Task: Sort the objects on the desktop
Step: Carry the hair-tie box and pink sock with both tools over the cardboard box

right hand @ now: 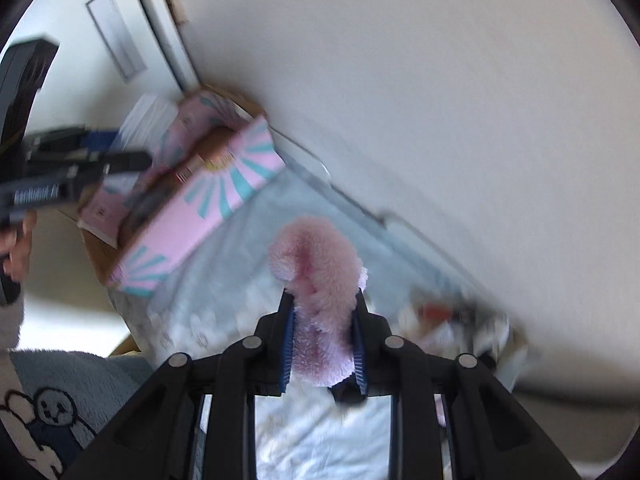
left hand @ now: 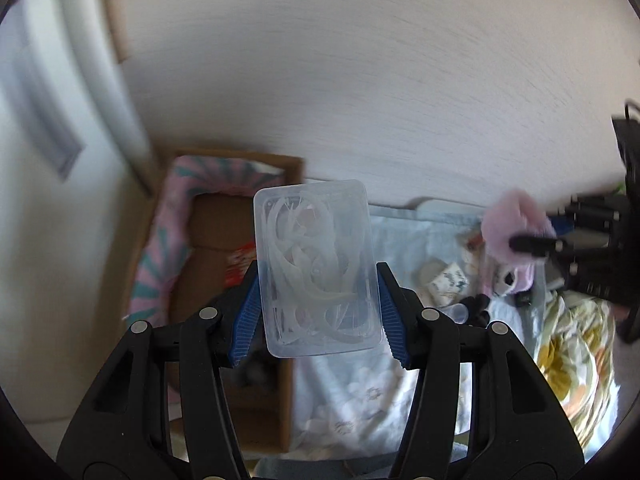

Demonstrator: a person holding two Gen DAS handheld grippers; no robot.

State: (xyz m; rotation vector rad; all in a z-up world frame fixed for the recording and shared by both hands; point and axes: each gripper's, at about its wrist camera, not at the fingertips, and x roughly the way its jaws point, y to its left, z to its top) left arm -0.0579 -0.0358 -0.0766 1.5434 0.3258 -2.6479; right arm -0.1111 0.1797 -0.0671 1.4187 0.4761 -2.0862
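Note:
My left gripper (left hand: 318, 280) is shut on a clear plastic case (left hand: 316, 268) of white floss picks and holds it up in the air, just right of the open cardboard box (left hand: 224, 240) with pink and teal flaps. My right gripper (right hand: 323, 304) is shut on a fluffy pink plush toy (right hand: 320, 280) and holds it above the pale floral cloth (right hand: 248, 264). The plush and right gripper also show in the left wrist view (left hand: 512, 232). The left gripper shows at the left of the right wrist view (right hand: 120, 160), over the box (right hand: 200, 196).
Small items lie on the cloth at the right: a cup-like object (left hand: 444, 280), a black item (left hand: 476, 308) and a yellow-flowered fabric (left hand: 568, 360). A white wall (left hand: 360, 80) stands behind. A red packet (left hand: 240, 264) lies inside the box.

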